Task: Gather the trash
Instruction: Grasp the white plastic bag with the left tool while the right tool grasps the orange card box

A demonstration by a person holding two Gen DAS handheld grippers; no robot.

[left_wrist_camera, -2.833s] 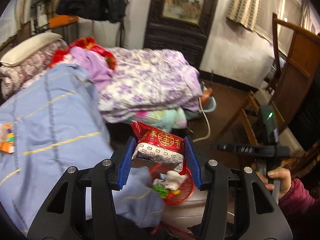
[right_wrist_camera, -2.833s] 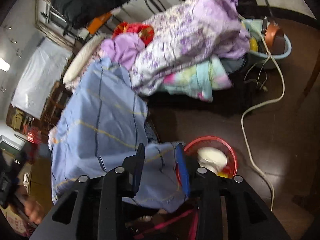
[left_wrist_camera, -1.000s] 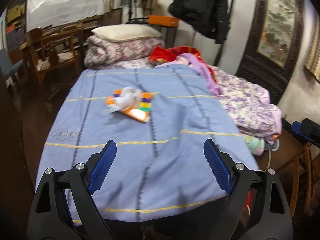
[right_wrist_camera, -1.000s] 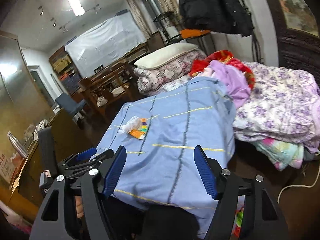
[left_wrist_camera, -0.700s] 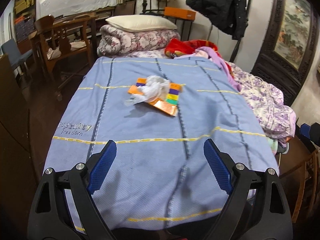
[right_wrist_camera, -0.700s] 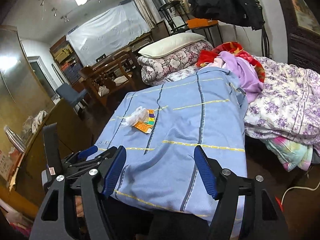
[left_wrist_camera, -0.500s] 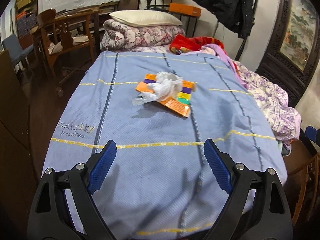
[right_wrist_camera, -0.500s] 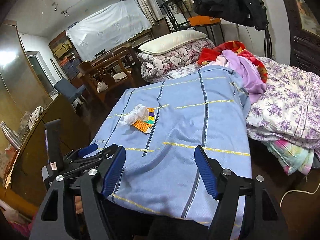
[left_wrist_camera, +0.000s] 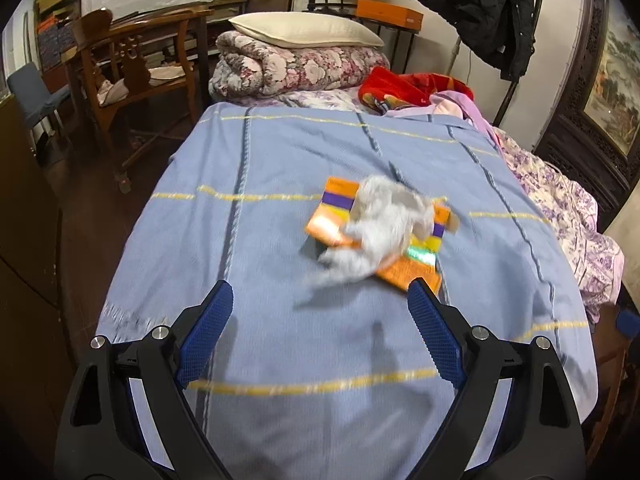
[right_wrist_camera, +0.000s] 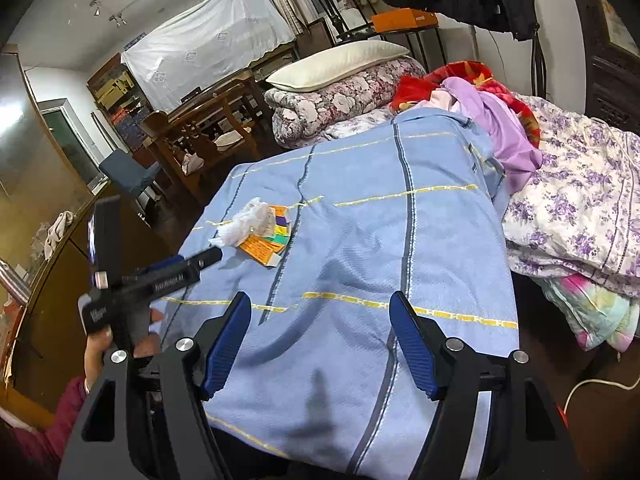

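A crumpled white tissue (left_wrist_camera: pixel 384 224) lies on top of an orange striped wrapper (left_wrist_camera: pixel 412 266) on the blue bedspread (left_wrist_camera: pixel 248 240). My left gripper (left_wrist_camera: pixel 320 296) is open and empty, just short of the tissue and above the bedspread. In the right wrist view the tissue (right_wrist_camera: pixel 246 222) and wrapper (right_wrist_camera: pixel 268 246) lie far left, with the left gripper (right_wrist_camera: pixel 208 258) close to them. My right gripper (right_wrist_camera: pixel 320 308) is open and empty, over the near part of the bedspread (right_wrist_camera: pixel 380 240).
Folded floral quilts (left_wrist_camera: pixel 296 66) with a pillow (left_wrist_camera: pixel 304 34) sit at the bed's head. Loose clothes and a purple floral quilt (right_wrist_camera: pixel 576 200) pile along the right. Wooden chairs (left_wrist_camera: pixel 132 76) stand left of the bed. A dark cabinet (right_wrist_camera: pixel 48 264) is at the left.
The left gripper let go of a red packet over the red basket, swung to the bed and has closed in on the tissue and wrapper. The right gripper opened and turned toward the bed.
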